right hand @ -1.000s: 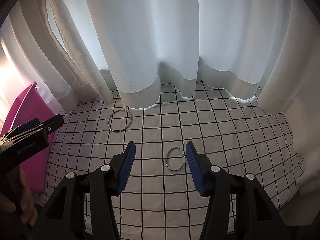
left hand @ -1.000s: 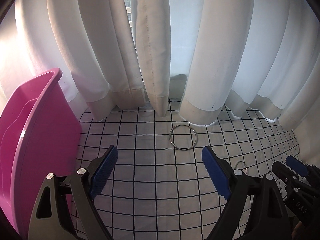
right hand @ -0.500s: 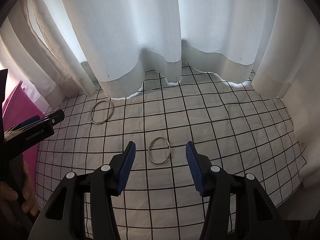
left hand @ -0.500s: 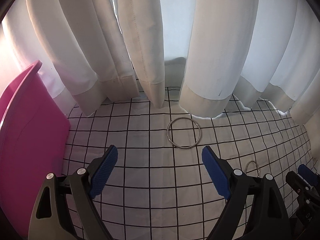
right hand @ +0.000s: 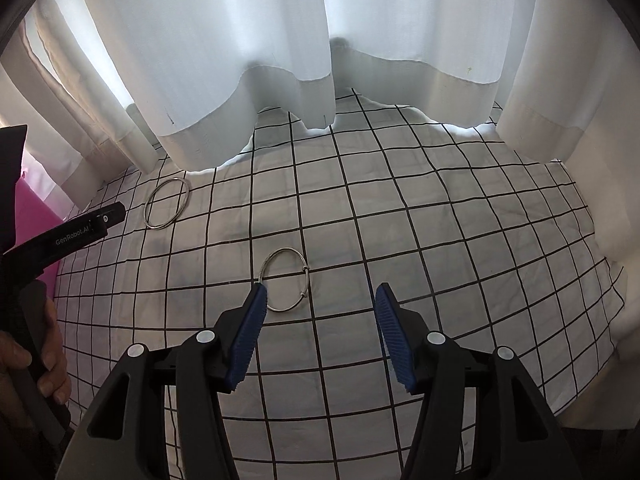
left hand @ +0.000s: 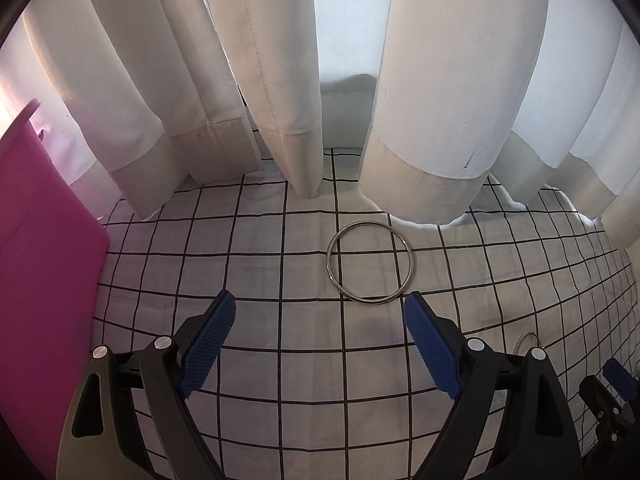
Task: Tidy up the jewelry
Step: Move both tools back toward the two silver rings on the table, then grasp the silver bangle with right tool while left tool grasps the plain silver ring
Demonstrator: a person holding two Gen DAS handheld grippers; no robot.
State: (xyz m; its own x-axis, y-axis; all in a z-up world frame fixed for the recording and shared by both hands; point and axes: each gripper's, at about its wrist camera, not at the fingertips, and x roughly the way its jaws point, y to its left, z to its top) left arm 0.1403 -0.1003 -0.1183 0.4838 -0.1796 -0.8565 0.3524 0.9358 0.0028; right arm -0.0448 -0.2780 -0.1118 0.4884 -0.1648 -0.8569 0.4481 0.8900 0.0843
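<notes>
**Both grippers wide over bangles**

Left gripper (left hand: 316,344) wide, empty, now closer to large bangle (left hand: 370,262) on grid cloth (left hand: 260,240). Right gripper (right hand: 318,330) wide; small bangle (right hand: 285,280) partly hidden behind its left finger. Pink bin (left hand: 36,260) cut off.

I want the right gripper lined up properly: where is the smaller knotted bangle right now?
In the right wrist view the smaller bangle lies flat on the checked cloth, just ahead of the open right gripper, by its left fingertip.
</notes>
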